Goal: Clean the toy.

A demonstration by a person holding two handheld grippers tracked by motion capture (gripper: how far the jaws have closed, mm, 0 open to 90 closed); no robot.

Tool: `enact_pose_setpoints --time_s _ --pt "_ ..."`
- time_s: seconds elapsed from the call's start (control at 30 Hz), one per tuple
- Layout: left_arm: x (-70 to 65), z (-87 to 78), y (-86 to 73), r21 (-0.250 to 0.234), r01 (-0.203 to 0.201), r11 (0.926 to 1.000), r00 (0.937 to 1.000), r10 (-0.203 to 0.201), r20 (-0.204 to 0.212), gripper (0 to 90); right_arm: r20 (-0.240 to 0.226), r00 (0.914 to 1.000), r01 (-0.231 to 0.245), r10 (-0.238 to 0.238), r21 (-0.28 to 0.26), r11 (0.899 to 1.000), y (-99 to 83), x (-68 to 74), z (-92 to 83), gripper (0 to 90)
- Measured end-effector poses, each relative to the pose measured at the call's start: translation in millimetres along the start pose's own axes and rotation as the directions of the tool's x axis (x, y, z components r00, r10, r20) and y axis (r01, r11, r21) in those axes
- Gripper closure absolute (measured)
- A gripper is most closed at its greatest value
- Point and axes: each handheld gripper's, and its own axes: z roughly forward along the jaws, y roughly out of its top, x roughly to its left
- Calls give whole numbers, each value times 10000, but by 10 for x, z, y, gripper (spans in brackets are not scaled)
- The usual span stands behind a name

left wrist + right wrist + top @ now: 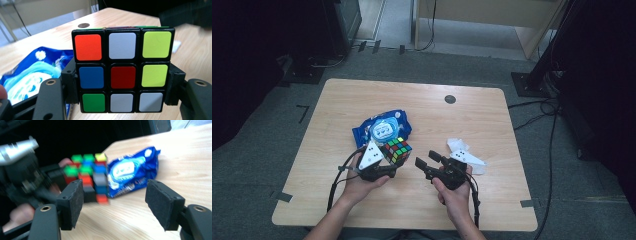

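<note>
A scrambled Rubik's cube (396, 150) is held just above the wooden table (362, 95), in front of the blue packet. My left gripper (394, 159) is shut on it, its pads pressing the cube's left and right sides. In the left gripper view the cube (122, 70) faces me with a red centre, clamped between the jaws of that gripper (122, 86). My right gripper (427, 159) stands open to the right of the cube, nothing between its pads. In the blurred right gripper view that gripper (115, 202) looks toward the cube (87, 177), a short way off.
A blue snack packet (382, 129) lies on the table just behind the cube, also in the gripper views (32, 75) (132, 172). A crumpled white paper (458, 145) lies by the right hand. A dark round hole (450, 99) marks the far table edge.
</note>
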Motion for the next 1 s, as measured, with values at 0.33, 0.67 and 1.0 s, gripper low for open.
enact_pose_setpoints --time_s 0.33,0.67,1.0 --pt "-10 -15 47 -30 454 9990 9973 -452 586 337 1381 9556 2449 -2601 1179 9624 -327 239 375 612" --pt "-51 18 34 110 214 9997 9971 -221 725 337 822 9952 581 -523 -702 9958 -191 -24 150 689" --pt "-256 110 -8 501 -1119 9925 9932 1101 368 336 -209 9972 -733 724 -501 9960 -28 159 117 230"
